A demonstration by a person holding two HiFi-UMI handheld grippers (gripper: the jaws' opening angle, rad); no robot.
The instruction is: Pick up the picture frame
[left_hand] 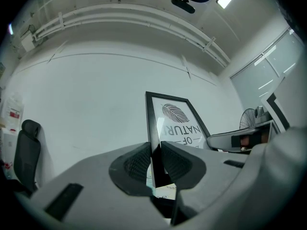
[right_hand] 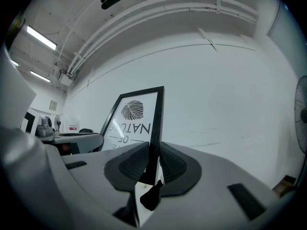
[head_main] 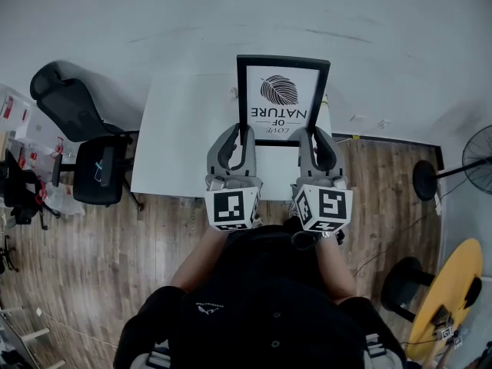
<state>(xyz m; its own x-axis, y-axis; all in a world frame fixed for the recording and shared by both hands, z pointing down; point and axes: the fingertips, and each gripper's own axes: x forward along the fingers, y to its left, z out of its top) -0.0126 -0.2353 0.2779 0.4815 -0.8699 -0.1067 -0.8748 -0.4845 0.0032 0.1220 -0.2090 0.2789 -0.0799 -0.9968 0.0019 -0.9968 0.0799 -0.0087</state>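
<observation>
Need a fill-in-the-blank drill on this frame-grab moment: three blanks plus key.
The black-rimmed picture frame carries print reading LOVE OF ____.
The left gripper is shut on the frame's left edge; the right gripper is shut on its ____ edge.
Under the frame in the head view stands a ____ rectangular table.
Missing words: NATURE; right; white.

White desk (head_main: 173, 144) is standing against a plain white wall (head_main: 231, 14), and a wood-plank floor (head_main: 115, 260) is running beneath it. Black office chair (head_main: 84, 141) is sitting just left of the desk. Floor fan (head_main: 473, 160) is standing at right, with a yellow round table (head_main: 453, 290) nearer. Strip lights (right_hand: 41, 37) are glowing overhead. White conduits (left_hand: 144, 20) are running along the wall top.
</observation>
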